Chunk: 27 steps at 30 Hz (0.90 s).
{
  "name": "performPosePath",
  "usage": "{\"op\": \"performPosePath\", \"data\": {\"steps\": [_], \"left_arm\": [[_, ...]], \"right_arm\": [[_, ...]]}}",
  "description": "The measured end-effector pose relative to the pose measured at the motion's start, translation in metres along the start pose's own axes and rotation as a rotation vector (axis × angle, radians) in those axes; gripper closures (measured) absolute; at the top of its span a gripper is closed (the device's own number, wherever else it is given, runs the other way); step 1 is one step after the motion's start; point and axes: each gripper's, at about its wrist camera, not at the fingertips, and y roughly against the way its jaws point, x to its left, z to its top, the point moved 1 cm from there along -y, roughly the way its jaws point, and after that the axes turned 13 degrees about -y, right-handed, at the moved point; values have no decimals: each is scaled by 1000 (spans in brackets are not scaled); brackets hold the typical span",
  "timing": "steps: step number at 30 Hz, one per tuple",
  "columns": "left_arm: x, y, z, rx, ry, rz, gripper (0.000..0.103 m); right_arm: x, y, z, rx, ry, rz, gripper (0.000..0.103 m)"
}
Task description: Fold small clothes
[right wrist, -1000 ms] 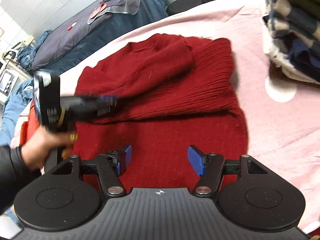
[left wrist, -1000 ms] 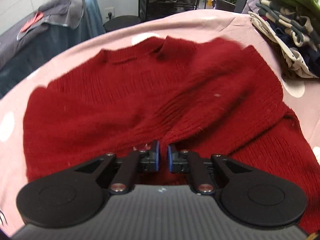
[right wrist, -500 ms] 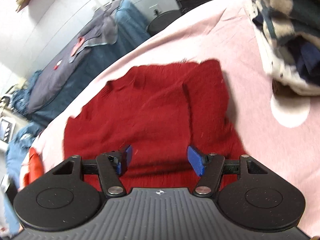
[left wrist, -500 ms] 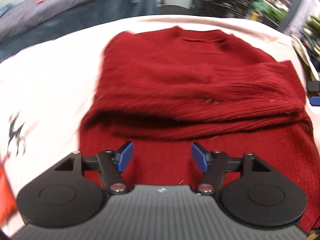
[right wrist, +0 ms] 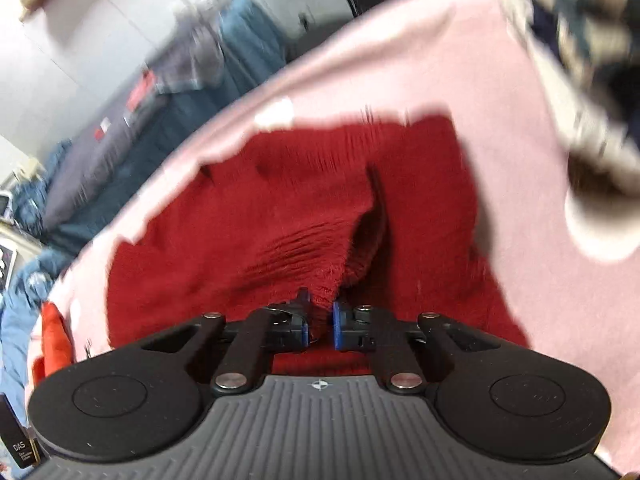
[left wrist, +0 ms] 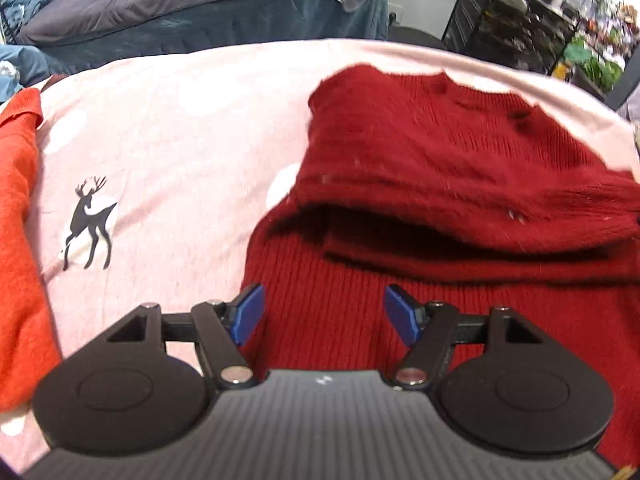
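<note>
A dark red knitted sweater [left wrist: 460, 168] lies on the pink bed sheet [left wrist: 180, 128], with a sleeve folded across its body. My left gripper [left wrist: 322, 316] is open and empty, just above the sweater's lower left part. In the right wrist view my right gripper [right wrist: 320, 320] is shut on a bunched fold of the red sweater [right wrist: 280, 208], at the ribbed end of the folded sleeve, and the knit puckers toward the fingers.
An orange garment [left wrist: 16, 208] lies at the sheet's left edge, also in the right wrist view [right wrist: 54, 336]. A stack of folded clothes [right wrist: 592, 52] sits at the right. A dark bed [left wrist: 180, 4] and a black shelf [left wrist: 520, 20] stand beyond.
My left gripper let go of the sleeve, opened and moved left. My right gripper came down and shut on the sweater's folded sleeve end.
</note>
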Motion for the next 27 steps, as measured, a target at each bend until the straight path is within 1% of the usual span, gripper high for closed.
{"op": "performPosePath", "data": {"steps": [2, 4, 5, 7, 9, 10, 11, 12, 13, 14, 16, 18, 20, 22, 23, 24, 25, 26, 27], "left_arm": [[-1, 0, 7, -14, -9, 3, 37], [-3, 0, 13, -29, -16, 0, 37], [-4, 1, 16, -37, -12, -8, 37], [-3, 0, 21, -49, 5, -22, 36], [1, -2, 29, -56, 28, -34, 35], [4, -4, 33, -55, 41, -37, 35], [9, -5, 40, -55, 57, -37, 35], [14, -6, 47, -59, 75, -36, 34], [19, -7, 55, -67, 97, -33, 32], [24, -9, 64, -77, 125, -32, 23], [33, -16, 83, -91, 171, -21, 15], [36, -27, 105, -91, 182, 7, 15], [34, -44, 128, -71, 167, 6, 12], [31, -64, 145, -40, 166, -13, 12], [29, -75, 153, -26, 171, -21, 15], [26, -84, 159, -21, 170, -32, 18], [24, -91, 162, -28, 174, -50, 27], [20, -99, 166, -32, 176, -86, 32], [18, -108, 169, -5, 172, -107, 33]], "right_arm": [[4, 17, 4, -66, 55, -9, 87], [0, 33, 9, -138, 101, -54, 87], [-6, 39, 9, -156, 101, -74, 87], [-23, 42, 9, -137, 66, -112, 87], [-41, 35, 5, -83, 50, -158, 85], [-48, 26, 3, -34, 40, -175, 82], [-55, 21, 2, -7, 6, -176, 76], [-61, 20, 1, -1, -42, -159, 72], [-66, 19, 2, 3, -84, -146, 64], [-68, 19, 3, 0, -116, -150, 53], [-66, 21, 3, -13, -121, -159, 49], [-63, 25, 1, -17, -95, -154, 44], [-60, 29, -1, -15, -88, -141, 42], [-56, 32, -3, -10, -71, -132, 40], [-55, 31, -4, -10, -60, -133, 38], [-54, 32, -5, -11, -52, -133, 37], [-53, 32, -7, -10, -46, -132, 33], [-54, 34, -8, -5, -41, -131, 26], [-53, 33, -10, 2, -37, -131, 24]]}}
